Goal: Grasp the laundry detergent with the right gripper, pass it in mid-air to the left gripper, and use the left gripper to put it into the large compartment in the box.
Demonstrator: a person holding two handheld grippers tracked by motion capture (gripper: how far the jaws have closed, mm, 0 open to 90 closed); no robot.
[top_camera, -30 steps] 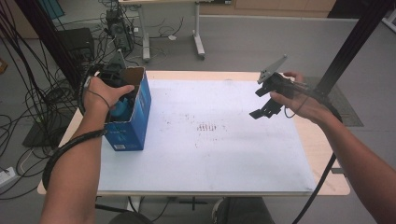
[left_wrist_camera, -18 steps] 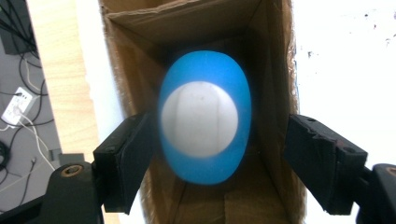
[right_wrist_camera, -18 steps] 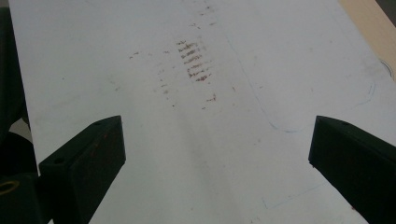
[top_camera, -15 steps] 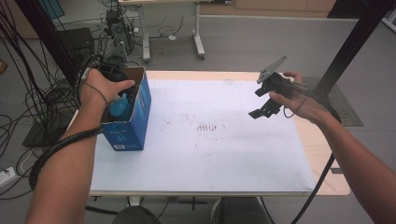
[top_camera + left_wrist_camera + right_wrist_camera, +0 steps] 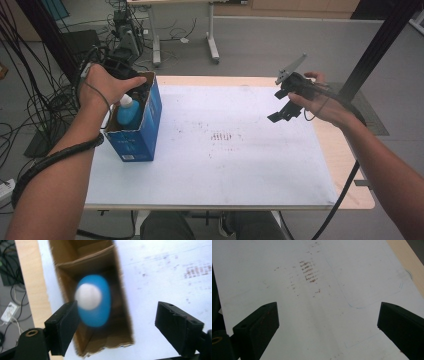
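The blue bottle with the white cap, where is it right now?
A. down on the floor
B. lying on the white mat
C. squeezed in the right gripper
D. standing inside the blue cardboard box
D: the blue bottle stands upright inside the open blue box, with the left gripper open above it.

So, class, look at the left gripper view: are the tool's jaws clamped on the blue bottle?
No: the left tool has its jaws wide apart above the blue bottle, which stands inside the open cardboard box.
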